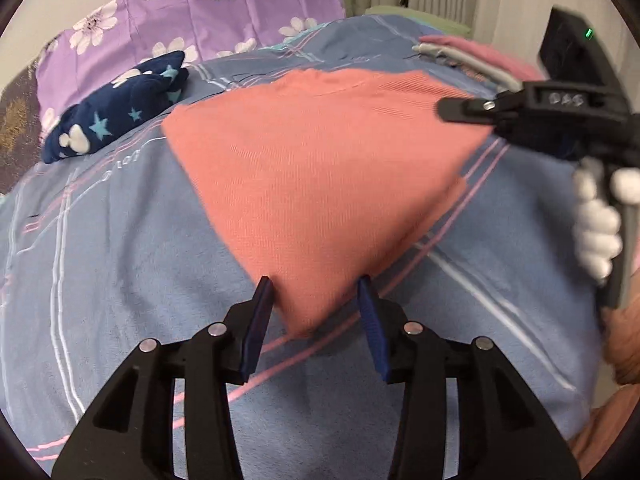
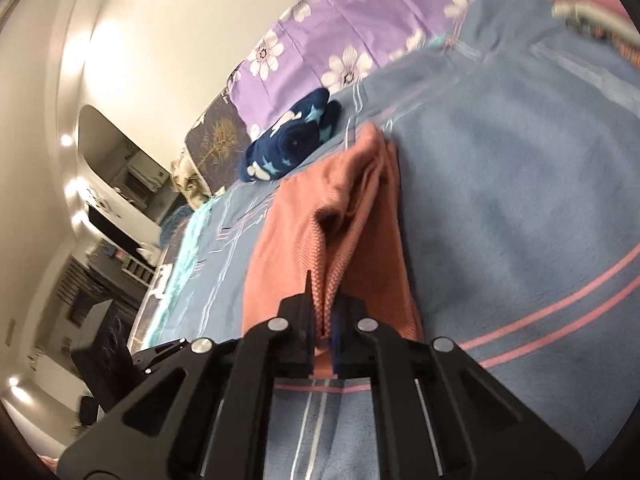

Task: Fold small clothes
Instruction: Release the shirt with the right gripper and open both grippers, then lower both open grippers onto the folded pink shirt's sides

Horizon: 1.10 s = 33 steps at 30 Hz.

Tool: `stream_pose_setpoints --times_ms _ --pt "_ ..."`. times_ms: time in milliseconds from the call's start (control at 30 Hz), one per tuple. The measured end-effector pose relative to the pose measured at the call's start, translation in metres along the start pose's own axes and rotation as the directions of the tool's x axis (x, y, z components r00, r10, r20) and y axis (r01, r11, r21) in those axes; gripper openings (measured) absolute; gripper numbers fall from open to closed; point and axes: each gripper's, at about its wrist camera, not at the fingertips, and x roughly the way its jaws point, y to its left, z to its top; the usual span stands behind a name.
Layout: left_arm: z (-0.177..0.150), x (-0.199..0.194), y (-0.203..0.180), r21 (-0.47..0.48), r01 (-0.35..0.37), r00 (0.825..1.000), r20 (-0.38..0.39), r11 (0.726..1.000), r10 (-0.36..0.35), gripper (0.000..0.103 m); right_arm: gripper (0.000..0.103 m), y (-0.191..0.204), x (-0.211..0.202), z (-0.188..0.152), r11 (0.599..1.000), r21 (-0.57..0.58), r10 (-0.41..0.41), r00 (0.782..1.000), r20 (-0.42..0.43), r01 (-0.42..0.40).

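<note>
A salmon-pink knit garment (image 1: pixel 320 168) lies spread on the blue checked blanket (image 1: pixel 120 248). Its near corner sits between the blue pads of my left gripper (image 1: pixel 314 282), which is open and does not press on the cloth. In the left wrist view my right gripper (image 1: pixel 460 110) reaches in from the right at the garment's far right edge, held by a white-gloved hand (image 1: pixel 596 220). In the right wrist view my right gripper (image 2: pixel 323 300) is shut on a bunched fold of the salmon garment (image 2: pixel 288 240), lifting that edge slightly off the blanket (image 2: pixel 520 200).
A rolled navy garment with stars (image 1: pixel 120 116) (image 2: pixel 292 140) lies at the back left, by a purple floral sheet (image 1: pixel 192 12). A stack of folded pink and grey clothes (image 1: pixel 472 56) (image 2: pixel 584 0) sits at the back right. Left of the bed is the room floor with furniture.
</note>
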Motion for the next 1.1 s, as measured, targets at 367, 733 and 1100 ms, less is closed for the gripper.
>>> stream_pose_setpoints --times_ms 367,733,1100 --pt "-0.008 -0.015 0.014 -0.096 0.052 0.998 0.035 0.994 -0.049 0.038 0.015 -0.003 -0.006 -0.009 0.990 -0.084 -0.113 0.993 -0.014 0.112" --pt "0.003 0.023 0.003 -0.103 0.111 0.994 0.026 0.988 -0.109 0.032 0.000 -0.003 0.048 -0.020 0.956 -0.209 -0.230 0.967 -0.109 0.204" --pt "0.015 0.009 0.007 -0.125 0.192 0.979 0.094 0.973 -0.182 0.033 0.035 0.022 0.034 0.051 0.956 -0.257 -0.159 0.987 -0.037 0.144"
